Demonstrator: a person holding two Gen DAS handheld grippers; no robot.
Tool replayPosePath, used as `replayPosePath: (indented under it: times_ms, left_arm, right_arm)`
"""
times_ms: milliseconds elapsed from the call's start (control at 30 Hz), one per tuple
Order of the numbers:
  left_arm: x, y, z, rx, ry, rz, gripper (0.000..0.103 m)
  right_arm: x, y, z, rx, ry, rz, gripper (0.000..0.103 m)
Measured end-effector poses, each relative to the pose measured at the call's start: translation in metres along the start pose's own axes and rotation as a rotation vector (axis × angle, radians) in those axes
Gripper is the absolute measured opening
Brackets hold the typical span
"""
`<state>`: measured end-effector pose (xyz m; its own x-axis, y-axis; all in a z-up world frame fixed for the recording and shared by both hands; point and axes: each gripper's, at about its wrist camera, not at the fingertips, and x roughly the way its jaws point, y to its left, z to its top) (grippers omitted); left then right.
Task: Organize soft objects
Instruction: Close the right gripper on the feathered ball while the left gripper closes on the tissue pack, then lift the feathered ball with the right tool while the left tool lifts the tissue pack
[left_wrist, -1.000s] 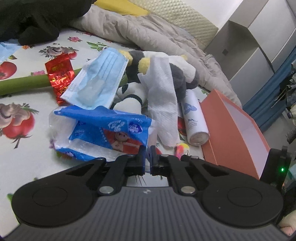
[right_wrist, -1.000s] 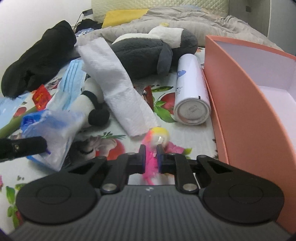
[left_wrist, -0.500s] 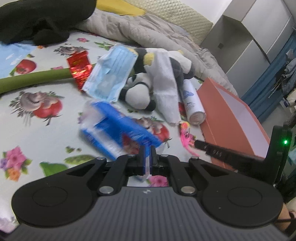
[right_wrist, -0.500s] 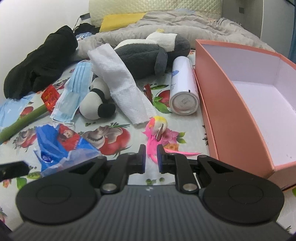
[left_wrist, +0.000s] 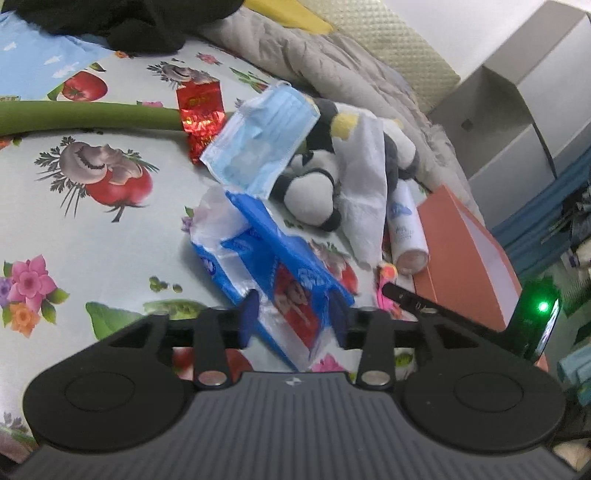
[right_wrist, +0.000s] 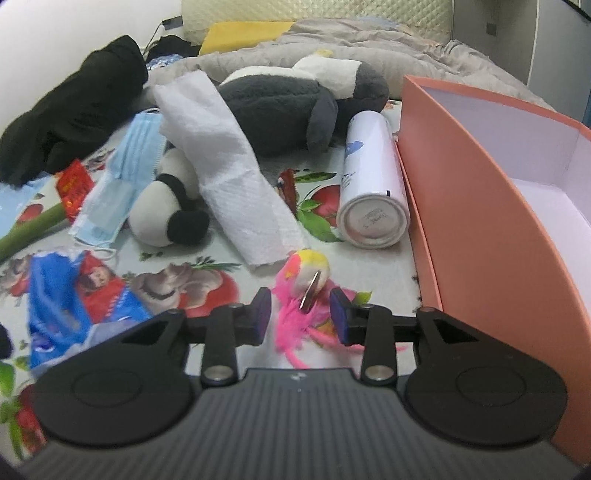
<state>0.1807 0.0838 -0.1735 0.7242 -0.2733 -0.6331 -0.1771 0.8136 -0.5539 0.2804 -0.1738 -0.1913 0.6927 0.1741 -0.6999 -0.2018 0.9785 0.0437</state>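
Now that both sets of fingers have just been opening, each soft thing looks released onto the bed. The left gripper (left_wrist: 293, 317) stands half-wide around the blue tissue pack (left_wrist: 273, 273); the right gripper (right_wrist: 300, 314) brackets the pink feather toy (right_wrist: 304, 288), left of the orange box (right_wrist: 480, 221).

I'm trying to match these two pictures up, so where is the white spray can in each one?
Left wrist: the can lies right of centre, against the orange box.
Right wrist: the can lies centre-right, its base toward the camera, just left of the box.
Shared landmark: the white tissue draped over the plush toys.
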Motion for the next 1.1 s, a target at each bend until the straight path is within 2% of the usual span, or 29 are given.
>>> replayPosePath:
  times_ms: [200,300,400,433,500,767,1100]
  left_arm:
    - [0.009,0.001,0.007,-0.049,-0.003,-0.030,0.050]
    - [0.012,-0.002,0.008,-0.057,-0.003,-0.028,0.055]
    - [0.013,-0.003,0.008,-0.064,-0.008,-0.026,0.061]
    - [0.013,-0.004,0.009,-0.068,-0.010,-0.027,0.062]
    - [0.013,-0.004,0.009,-0.081,-0.011,-0.027,0.063]
    - [0.015,-0.015,0.008,-0.106,-0.023,-0.024,0.064]
    - [0.025,-0.031,0.006,-0.127,-0.033,0.060,0.066]
  right_arm:
    - [0.021,-0.003,0.004,0.009,0.010,-0.010,0.038]
    - [0.025,-0.002,0.005,0.004,0.005,-0.008,0.038]
    - [0.026,-0.001,0.005,0.005,0.012,0.002,0.033]
    - [0.024,-0.001,0.005,0.003,0.012,0.001,0.026]
    - [0.021,-0.001,0.004,0.004,0.018,0.001,0.026]
    - [-0.011,0.003,-0.012,-0.007,0.016,0.026,0.026]
    - [-0.063,0.011,-0.054,-0.030,0.042,0.052,0.027]
